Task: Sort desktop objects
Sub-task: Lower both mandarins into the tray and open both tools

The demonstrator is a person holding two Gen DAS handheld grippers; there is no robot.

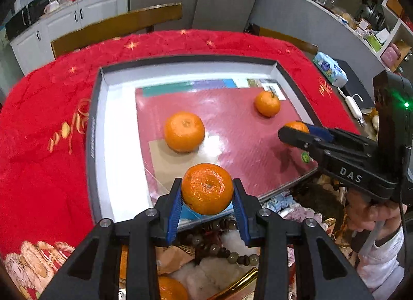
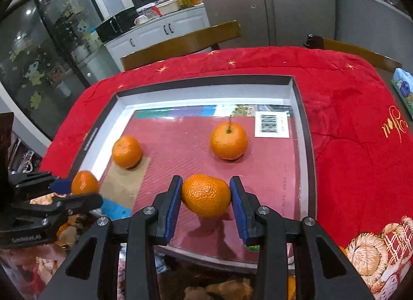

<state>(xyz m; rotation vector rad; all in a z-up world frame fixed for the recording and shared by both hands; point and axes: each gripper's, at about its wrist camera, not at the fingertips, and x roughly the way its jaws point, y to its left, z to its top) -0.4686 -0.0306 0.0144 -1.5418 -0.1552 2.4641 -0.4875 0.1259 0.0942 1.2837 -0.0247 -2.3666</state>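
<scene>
We grip a round, dimpled orange (image 1: 207, 188) in our left gripper (image 1: 207, 198) and another orange (image 2: 205, 195) in our right gripper (image 2: 205, 203), both above the shallow tray's (image 1: 103, 129) near edge, two more oranges (image 1: 184, 131) resting inside.

Black left gripper (image 1: 207, 191) and right gripper (image 2: 205, 192), blue-padded fingers (image 1: 175, 209), white sleeve (image 1: 382, 256).
</scene>
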